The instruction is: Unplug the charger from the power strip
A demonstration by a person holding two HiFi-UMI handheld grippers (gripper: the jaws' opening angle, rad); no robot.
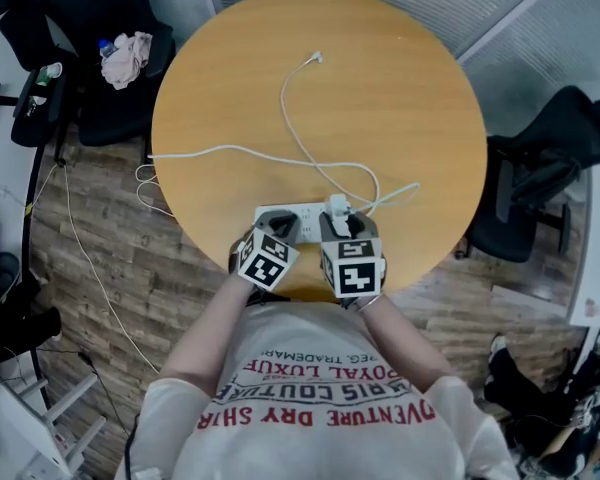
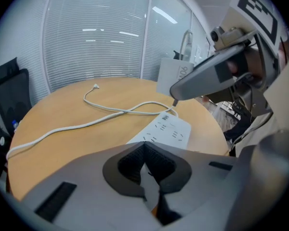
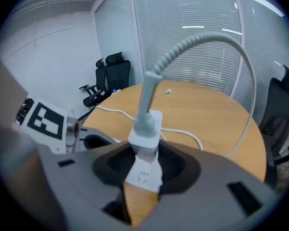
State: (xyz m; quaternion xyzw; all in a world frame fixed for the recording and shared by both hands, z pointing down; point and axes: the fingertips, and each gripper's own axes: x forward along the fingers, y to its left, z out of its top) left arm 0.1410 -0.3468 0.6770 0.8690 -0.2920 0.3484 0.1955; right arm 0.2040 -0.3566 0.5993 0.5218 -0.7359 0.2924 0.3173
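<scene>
A white power strip (image 1: 283,213) lies on the round wooden table (image 1: 400,88), near its front edge. My left gripper (image 1: 277,230) rests on the strip's left part, its jaws closed on the strip's near end (image 2: 166,131). My right gripper (image 1: 342,226) is shut on the white charger (image 3: 147,126). The charger (image 2: 175,76) hangs in the air above the strip, clear of the sockets. The strip (image 3: 144,174) shows below the right gripper (image 3: 145,143). The charger's white cable (image 1: 300,148) loops across the table to a loose plug (image 1: 317,58).
The strip's own cord (image 1: 195,153) runs left and drops off the table's edge. A black office chair (image 1: 120,68) with a cloth on it stands at the back left. Another black chair (image 1: 545,183) stands at the right. Loose wires (image 1: 90,258) lie on the wood floor.
</scene>
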